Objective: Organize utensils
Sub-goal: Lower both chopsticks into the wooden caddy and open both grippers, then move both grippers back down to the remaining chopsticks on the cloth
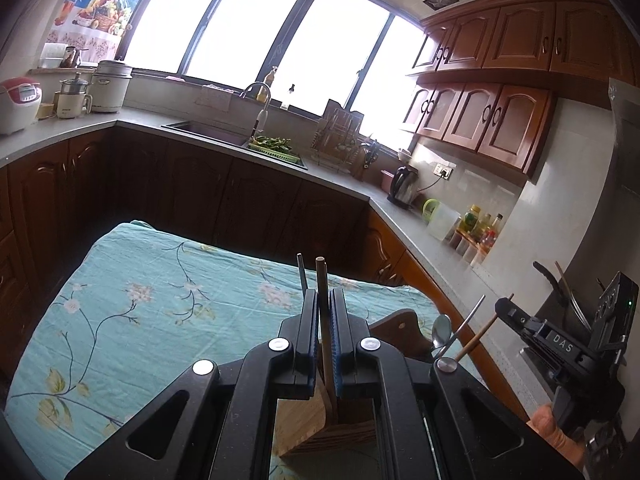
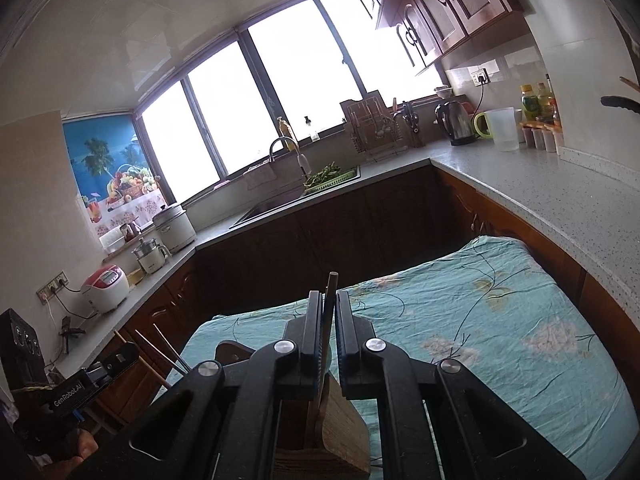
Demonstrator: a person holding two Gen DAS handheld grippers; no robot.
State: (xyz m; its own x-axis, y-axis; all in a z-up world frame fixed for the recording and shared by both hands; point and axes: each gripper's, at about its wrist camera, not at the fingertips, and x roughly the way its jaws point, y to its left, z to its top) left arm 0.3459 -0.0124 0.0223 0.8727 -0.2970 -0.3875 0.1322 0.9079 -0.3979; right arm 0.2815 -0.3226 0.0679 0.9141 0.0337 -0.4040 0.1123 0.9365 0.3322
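My left gripper [image 1: 323,296] is shut on a brown wooden chopstick [image 1: 321,280] that stands upright between its blue pads. A thin metal stick [image 1: 301,274] rises just behind the left finger; whether it is gripped too is hidden. Below the jaws sits a light wooden utensil holder [image 1: 308,420]. A spoon [image 1: 441,330] and a metal chopstick [image 1: 468,326] stand to its right. My right gripper [image 2: 329,298] is shut on a dark chopstick [image 2: 331,286] above the same holder [image 2: 340,428]. The left wrist view shows that right gripper [image 1: 502,307] at the right edge.
The holder rests on a table with a teal flowered cloth [image 1: 140,304], beside a dark wooden board [image 1: 402,326]. A grey L-shaped counter [image 2: 540,196] with sink [image 1: 208,130], kettle [image 1: 404,186], bottles and cookers surrounds the table. A person's hand [image 1: 554,432] grips the right tool.
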